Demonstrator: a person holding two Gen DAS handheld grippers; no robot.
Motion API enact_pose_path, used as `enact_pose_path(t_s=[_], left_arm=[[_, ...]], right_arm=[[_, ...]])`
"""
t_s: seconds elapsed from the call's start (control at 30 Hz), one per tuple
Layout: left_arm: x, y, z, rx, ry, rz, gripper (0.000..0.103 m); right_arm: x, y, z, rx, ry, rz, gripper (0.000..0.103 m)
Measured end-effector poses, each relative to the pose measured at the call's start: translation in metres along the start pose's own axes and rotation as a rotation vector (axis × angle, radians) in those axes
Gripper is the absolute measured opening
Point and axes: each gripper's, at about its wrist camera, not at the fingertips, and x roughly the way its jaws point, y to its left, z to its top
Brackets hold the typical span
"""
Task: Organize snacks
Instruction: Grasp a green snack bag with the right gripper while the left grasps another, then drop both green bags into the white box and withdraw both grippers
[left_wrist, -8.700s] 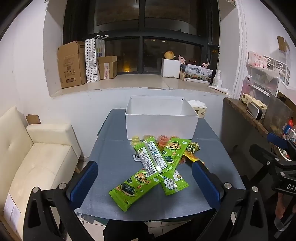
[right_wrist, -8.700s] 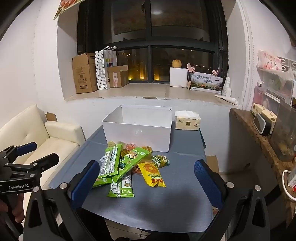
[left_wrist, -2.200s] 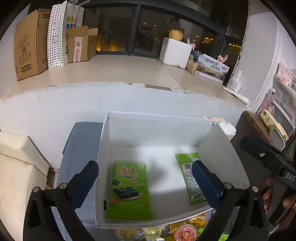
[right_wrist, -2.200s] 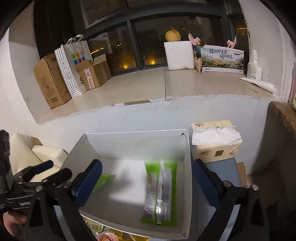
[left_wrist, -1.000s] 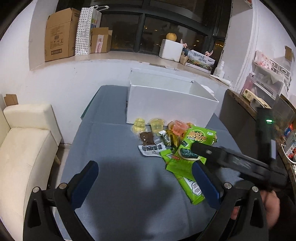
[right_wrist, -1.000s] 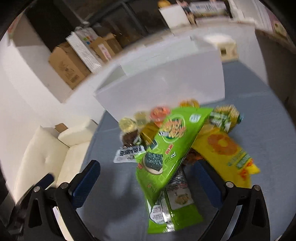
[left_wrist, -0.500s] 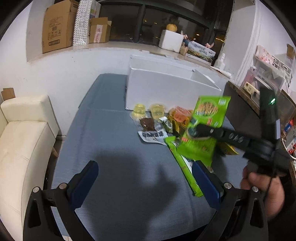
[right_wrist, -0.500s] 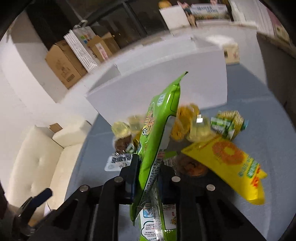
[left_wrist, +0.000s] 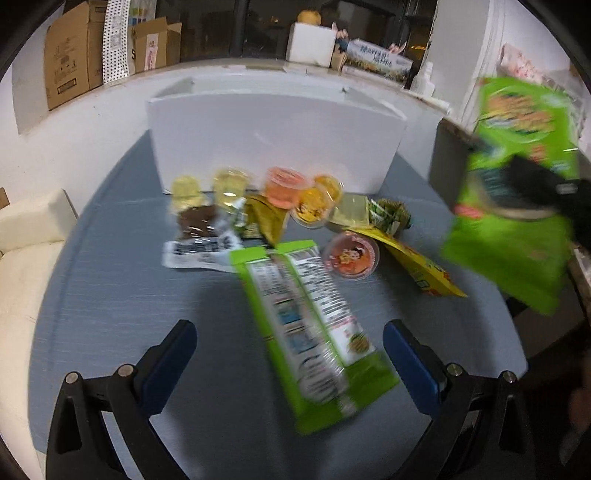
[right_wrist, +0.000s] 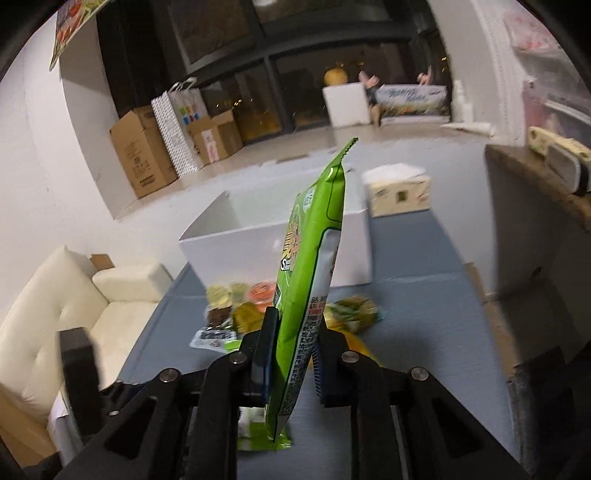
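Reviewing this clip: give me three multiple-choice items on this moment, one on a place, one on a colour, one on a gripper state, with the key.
1. Where does the long green packet lie?
A. in the white box
B. on the table, between the left gripper's open fingers
C. on the sofa

2. What colour is the packet that the right gripper holds?
A. green
B. red
C. blue

3. How does the left gripper stand?
A. shut on a jelly cup
B. shut on nothing
C. open, holding nothing

Key: 1 B, it lies flat on the grey table before the white box; 2 A, green wrapper clamped upright; 3 C, blue fingers wide apart.
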Motion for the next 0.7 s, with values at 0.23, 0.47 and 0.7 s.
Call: enact_pose_path(t_s=[0.23, 0.47, 0.7], left_arm=[[0.046, -0.020, -0.001, -0.009, 0.062, 0.124, 0.087], [0.034, -0.012, 0.002, -0.017, 0.044, 0.113, 0.068], [-0.028, 0.001, 0.008, -0.003, -0.097, 0.073, 0.068]], right_arm=[[-0.018, -0.028, -0.004, 0.026, -0.019, 0.000, 0.018], [-0.013, -0.031, -0.007, 0.039, -0.018, 0.035, 0.018], [-0.007, -0.020, -0.003, 0.007, -0.022, 0.061, 0.018]])
